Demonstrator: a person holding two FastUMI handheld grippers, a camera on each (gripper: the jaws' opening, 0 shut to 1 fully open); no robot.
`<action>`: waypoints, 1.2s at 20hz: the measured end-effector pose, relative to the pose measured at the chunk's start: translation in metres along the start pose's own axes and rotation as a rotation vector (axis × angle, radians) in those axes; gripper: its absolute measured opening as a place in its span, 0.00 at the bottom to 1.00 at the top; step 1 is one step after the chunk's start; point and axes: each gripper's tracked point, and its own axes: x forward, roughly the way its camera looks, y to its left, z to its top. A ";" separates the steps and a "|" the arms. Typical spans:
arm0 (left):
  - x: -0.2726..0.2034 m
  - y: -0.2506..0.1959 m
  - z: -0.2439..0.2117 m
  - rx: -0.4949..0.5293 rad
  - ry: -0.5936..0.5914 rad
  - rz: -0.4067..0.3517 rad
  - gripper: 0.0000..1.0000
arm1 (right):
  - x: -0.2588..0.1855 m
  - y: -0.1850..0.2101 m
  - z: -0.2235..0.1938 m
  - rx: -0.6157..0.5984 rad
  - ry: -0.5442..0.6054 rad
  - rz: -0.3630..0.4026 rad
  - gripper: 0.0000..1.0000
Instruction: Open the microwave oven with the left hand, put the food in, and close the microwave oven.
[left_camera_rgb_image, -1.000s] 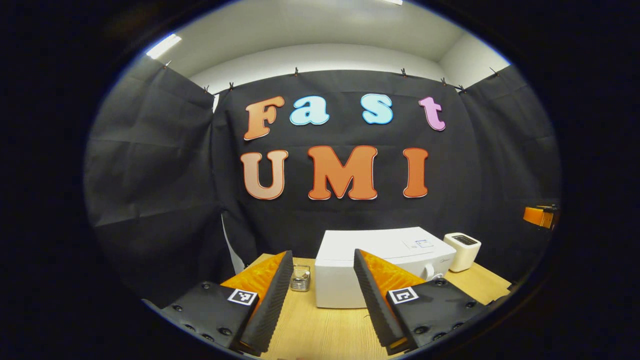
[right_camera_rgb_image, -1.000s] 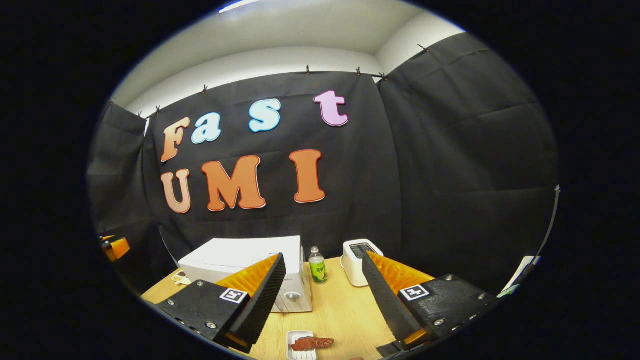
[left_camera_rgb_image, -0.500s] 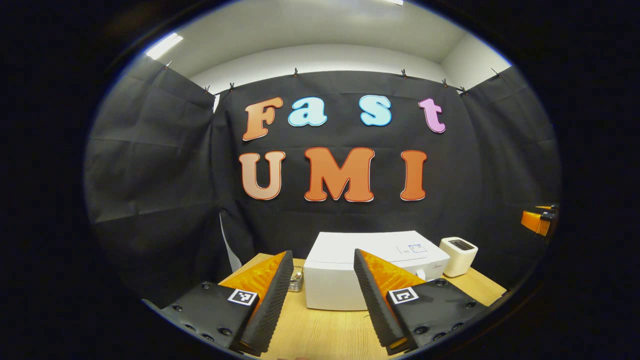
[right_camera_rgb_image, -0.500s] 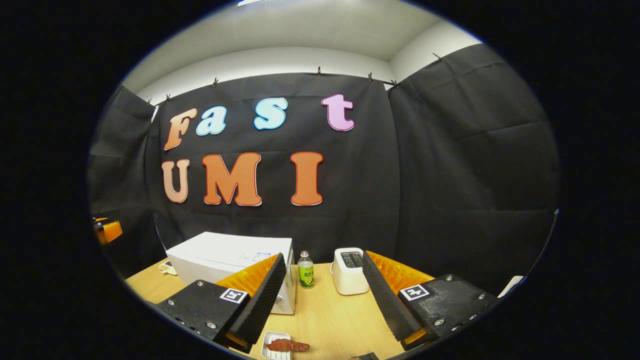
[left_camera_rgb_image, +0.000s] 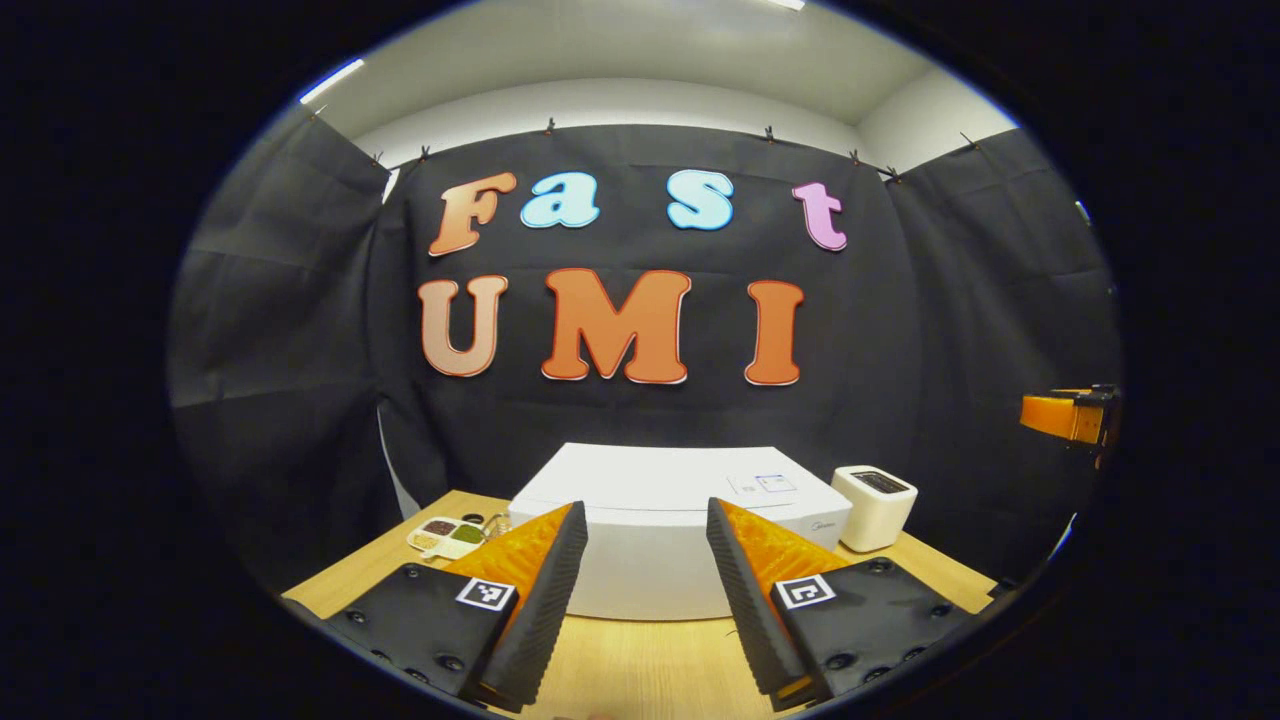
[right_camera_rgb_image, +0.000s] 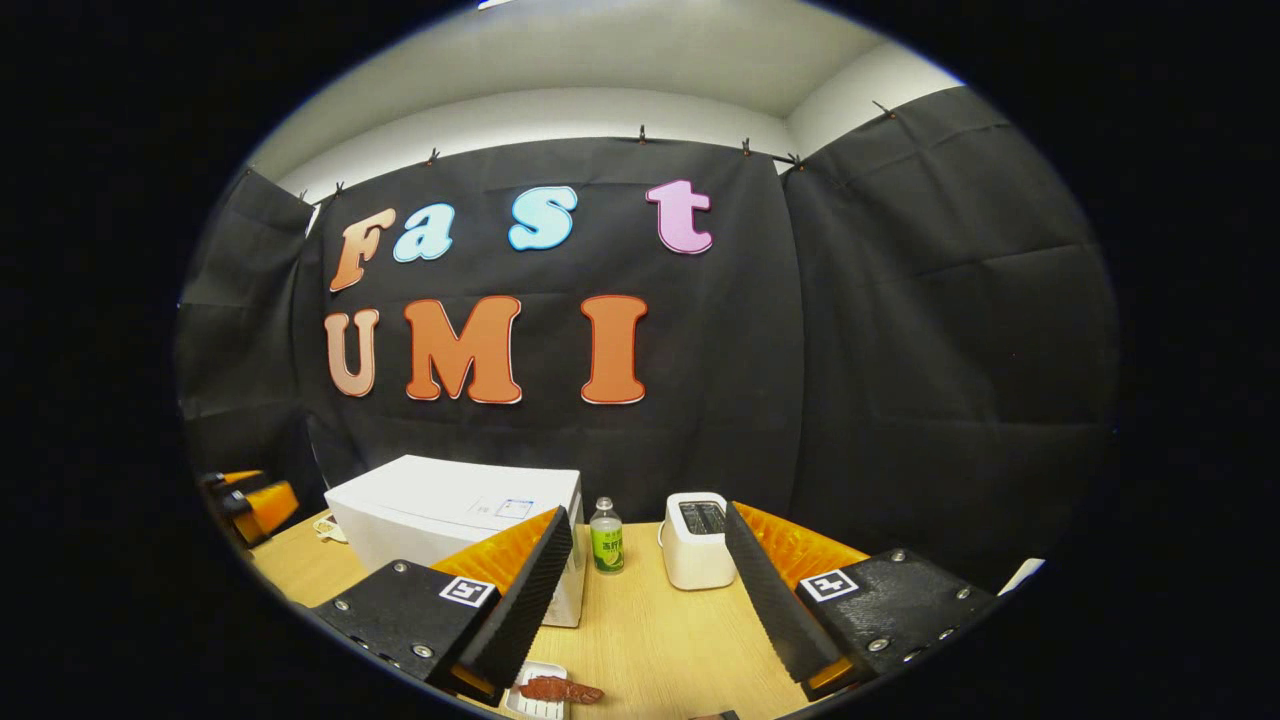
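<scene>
The table (right_camera_rgb_image: 660, 630) holds a shut white microwave (left_camera_rgb_image: 660, 540) at twelve o'clock of the left gripper (left_camera_rgb_image: 640, 600), whose fingers are spread and empty. The toaster (right_camera_rgb_image: 700, 540) and bottle (right_camera_rgb_image: 605, 538) stand beside it. The right gripper (right_camera_rgb_image: 650, 610) is spread too, with the food (right_camera_rgb_image: 560, 689) on its small tray (right_camera_rgb_image: 535, 703) at seven o'clock.
</scene>
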 end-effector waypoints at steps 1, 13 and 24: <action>0.009 -0.012 -0.008 0.005 0.002 -0.018 0.76 | 0.001 -0.002 0.000 0.000 0.001 0.001 0.95; 0.098 -0.123 -0.141 0.127 0.077 -0.169 0.80 | 0.011 -0.047 -0.004 0.039 0.032 -0.066 0.95; 0.147 -0.136 -0.194 0.067 0.131 -0.108 0.63 | 0.010 -0.073 -0.027 0.028 0.104 -0.094 0.95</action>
